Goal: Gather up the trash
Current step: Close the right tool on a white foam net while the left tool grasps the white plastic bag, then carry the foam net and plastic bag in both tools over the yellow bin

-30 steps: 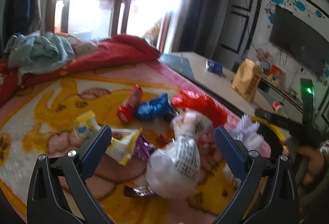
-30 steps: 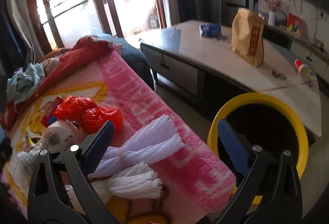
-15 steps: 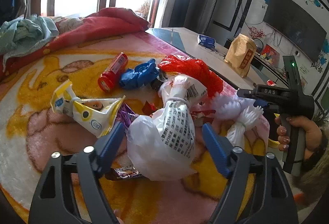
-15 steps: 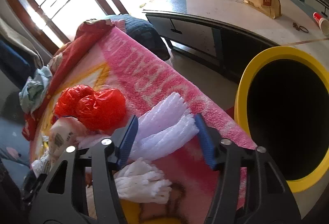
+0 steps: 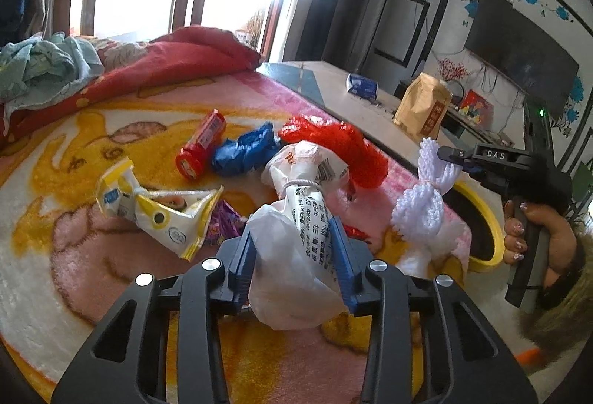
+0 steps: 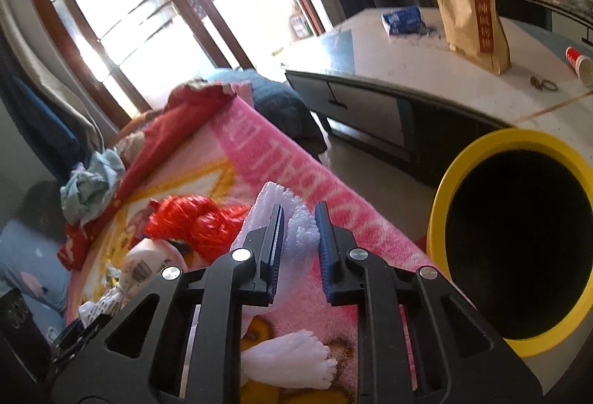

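Everything sits relative to the pink and yellow blanket [image 5: 74, 255] spread over the bed. At its far left edge lies a heap of pale blue cloth [image 5: 44, 70]. On the blanket, left of the middle, a torn yellow and white wrapper [image 5: 159, 215] lies flat, with a red tube [image 5: 200, 148] and a crumpled blue bag [image 5: 244, 152] beyond it. At the blanket's middle the left gripper [image 5: 296, 252] has just been closing, and its blue pads [image 5: 343, 255] now press both sides of a knotted white plastic bag [image 5: 296, 278] printed with black text. Behind that bag a red plastic bag [image 5: 341, 148] rests on the blanket.

Toward the blanket's right edge, the right gripper [image 6: 299, 248] has likewise just been closing and is clamped on a white foam net [image 6: 302, 229]; in the left camera the net [image 5: 426, 211] hangs bunched from its tip, with the person's hand [image 5: 537, 233] around the handle. Just past the blanket's right edge stands a yellow-rimmed bin [image 6: 444, 181], dark inside. Beyond the blanket, a low table [image 6: 370, 52] carries a brown paper bag [image 6: 470, 18] and a small blue packet [image 6: 404, 18].
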A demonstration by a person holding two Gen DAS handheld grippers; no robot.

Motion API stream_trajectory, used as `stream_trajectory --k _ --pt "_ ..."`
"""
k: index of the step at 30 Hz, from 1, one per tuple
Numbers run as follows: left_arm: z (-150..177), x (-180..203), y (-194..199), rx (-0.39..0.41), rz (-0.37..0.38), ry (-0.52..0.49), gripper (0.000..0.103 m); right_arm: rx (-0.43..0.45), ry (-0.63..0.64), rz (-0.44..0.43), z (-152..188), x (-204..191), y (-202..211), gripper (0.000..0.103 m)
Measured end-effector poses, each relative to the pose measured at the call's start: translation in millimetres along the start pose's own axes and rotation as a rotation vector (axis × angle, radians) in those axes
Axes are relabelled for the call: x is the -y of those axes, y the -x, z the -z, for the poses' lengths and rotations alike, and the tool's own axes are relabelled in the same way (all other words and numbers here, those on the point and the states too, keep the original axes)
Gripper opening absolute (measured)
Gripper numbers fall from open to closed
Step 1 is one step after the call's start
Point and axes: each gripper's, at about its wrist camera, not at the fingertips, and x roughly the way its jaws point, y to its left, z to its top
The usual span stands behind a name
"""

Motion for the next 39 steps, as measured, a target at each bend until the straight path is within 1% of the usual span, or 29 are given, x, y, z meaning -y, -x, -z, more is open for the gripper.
stream_trajectory --k 4,10,15,24,39 --pt "-9 0 15 0.047 0.024 0.001 0.034 0.045 0.006 -0.005 -5 -5 10 0.012" --pt "-21 3 36 0.099 0.052 0.001 0.033 0.086 0.039 -0.008 -8 -12 22 0.012" --pt "-31 13 41 0.126 0.078 -0.020 0.033 0.119 0.050 0.004 -10 -9 35 0.012" --pt "-39 46 29 0.122 0.141 -0.075 0.033 0.163 0.033 0.052 -17 10 54 0.012" --pt "-38 95 -12 0.064 0.235 -0.139 0.033 0.220 -0.043 0.165 -27 62 77 0.012"
